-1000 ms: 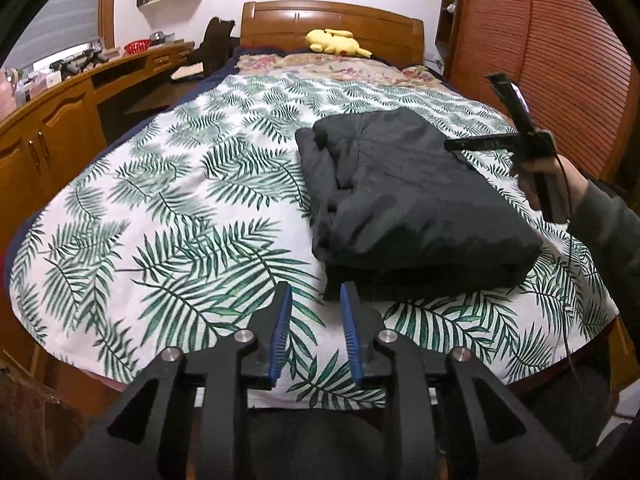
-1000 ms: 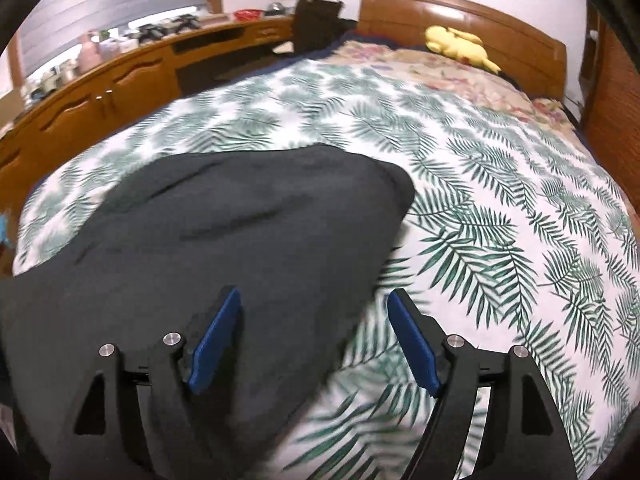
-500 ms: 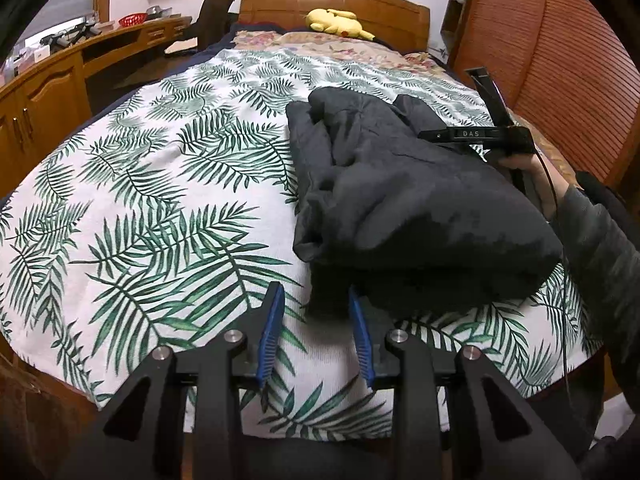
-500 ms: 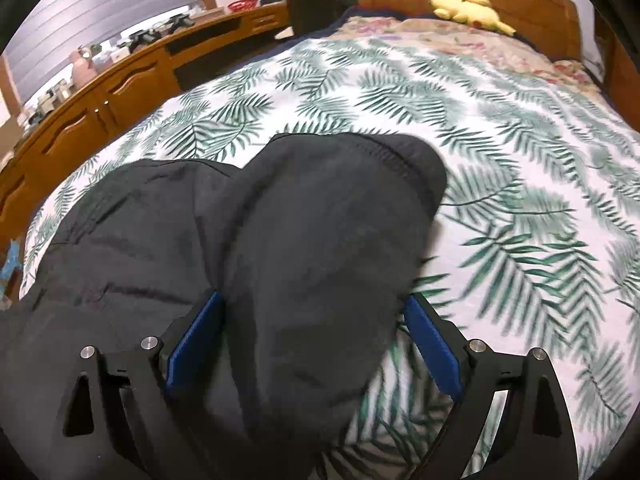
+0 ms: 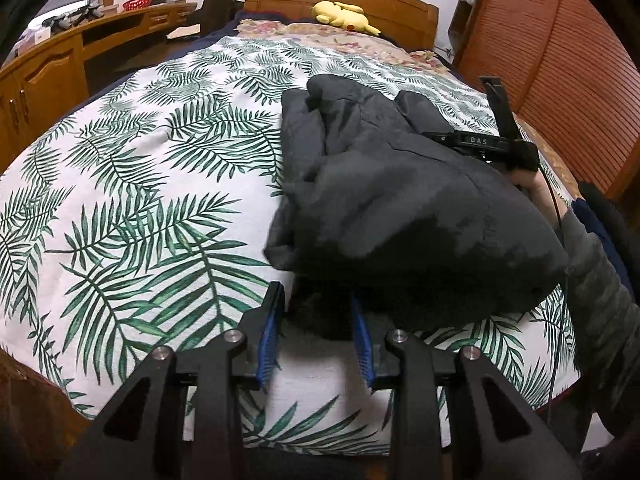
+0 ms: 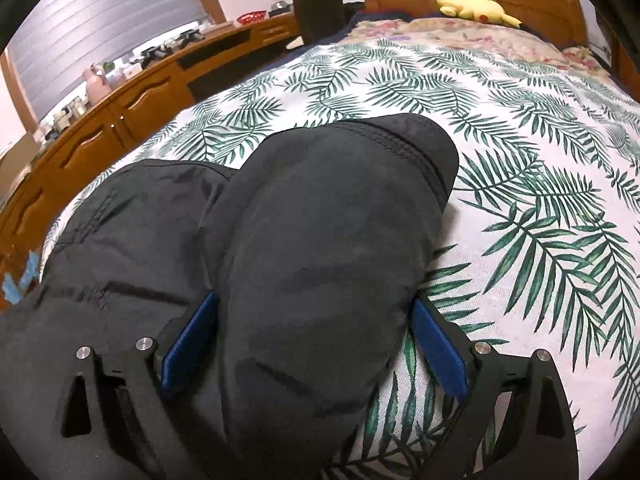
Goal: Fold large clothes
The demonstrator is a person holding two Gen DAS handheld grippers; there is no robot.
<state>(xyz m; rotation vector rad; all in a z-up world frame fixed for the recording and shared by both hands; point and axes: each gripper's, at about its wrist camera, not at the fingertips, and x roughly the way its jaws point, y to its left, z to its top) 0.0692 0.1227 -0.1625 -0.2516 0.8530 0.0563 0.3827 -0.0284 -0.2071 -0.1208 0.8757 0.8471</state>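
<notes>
A dark grey padded garment [image 5: 400,200] lies folded in a thick bundle on the right half of the bed; it also fills the right wrist view [image 6: 312,264]. My left gripper [image 5: 316,312] is open at the bundle's near left corner, its blue pads either side of the lower dark layer. My right gripper [image 6: 316,320] is open wide with a thick fold of the garment between its pads, not squeezed. The right gripper's body [image 5: 500,144] shows in the left wrist view at the bundle's far right side.
The bed [image 5: 140,184] has a white cover with green palm leaves. A yellow plush toy [image 5: 344,16] lies by the wooden headboard. A wooden desk and cabinets [image 6: 120,104] run along the left. A slatted wooden wardrobe [image 5: 560,48] stands at the right.
Both grippers have moved in to the garment. The right one went from above it to straddling a fold; the left one came up to the near corner. The bundle has bulged up.
</notes>
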